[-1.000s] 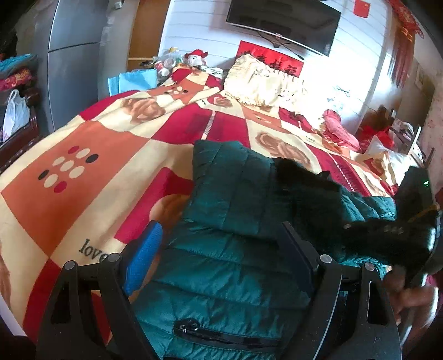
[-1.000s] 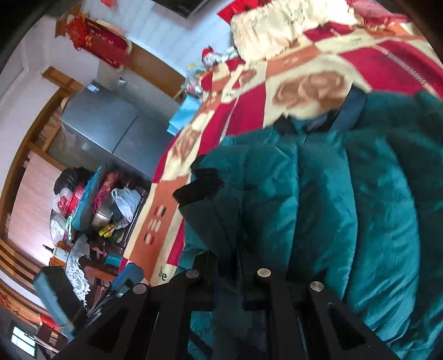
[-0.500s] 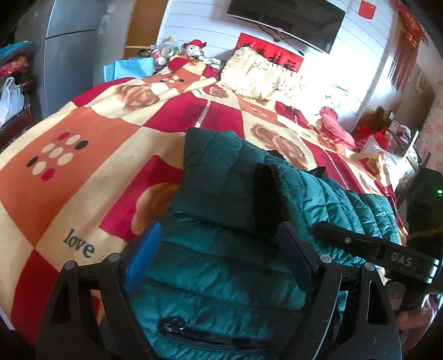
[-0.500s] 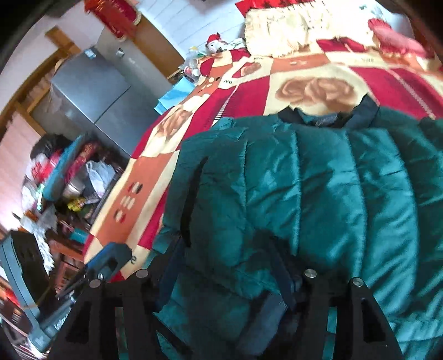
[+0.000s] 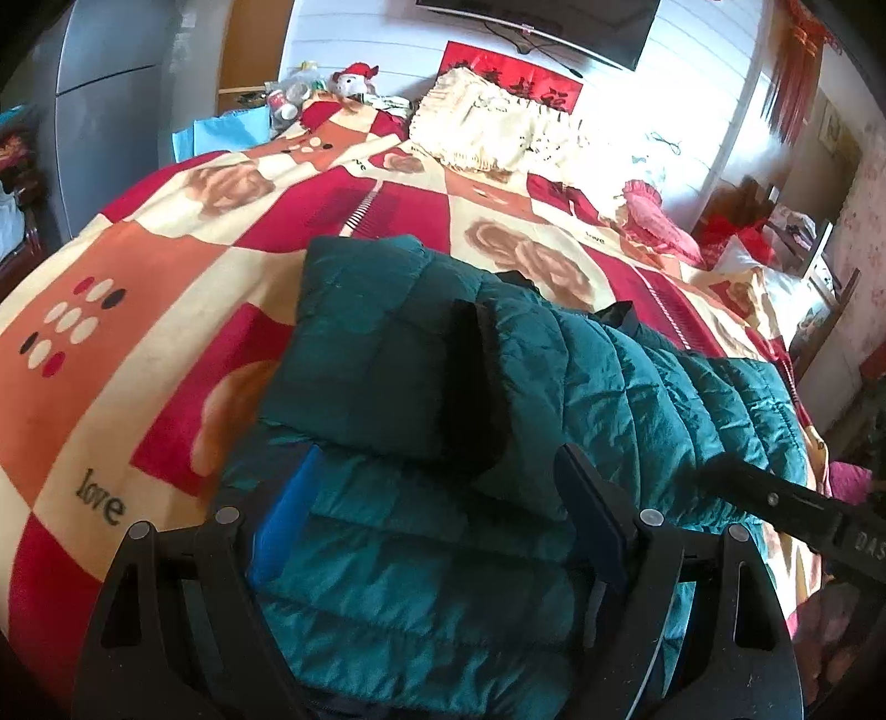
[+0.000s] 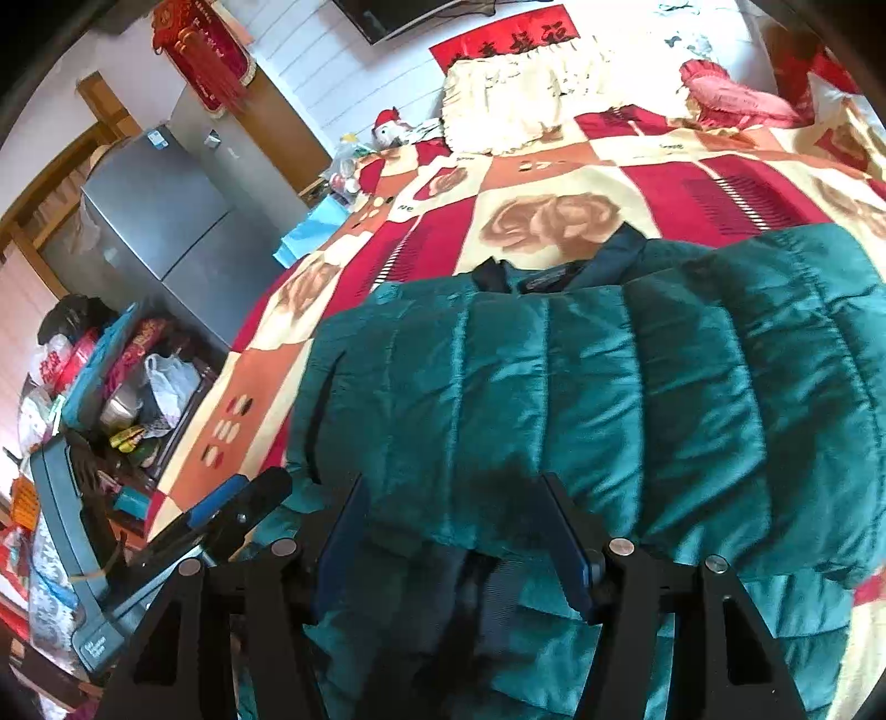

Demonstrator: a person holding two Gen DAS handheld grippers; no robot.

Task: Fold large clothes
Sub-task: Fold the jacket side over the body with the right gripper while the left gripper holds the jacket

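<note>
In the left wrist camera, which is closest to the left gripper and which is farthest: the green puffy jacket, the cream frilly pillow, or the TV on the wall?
From the left gripper:
1. Green puffy jacket, right at the fingers, on the bed.
2. Cream frilly pillow, at the head of the bed.
3. TV, on the wall behind the pillow.

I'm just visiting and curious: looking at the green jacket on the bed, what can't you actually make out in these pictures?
- Jacket hem: cut off by the bottom edge in both views, behind the claws.
- Bedspread under the jacket: hidden by it.
- Collar label, right view: too small to read.
- Clutter beside the fridge, right view: too small and warped to name.
</note>
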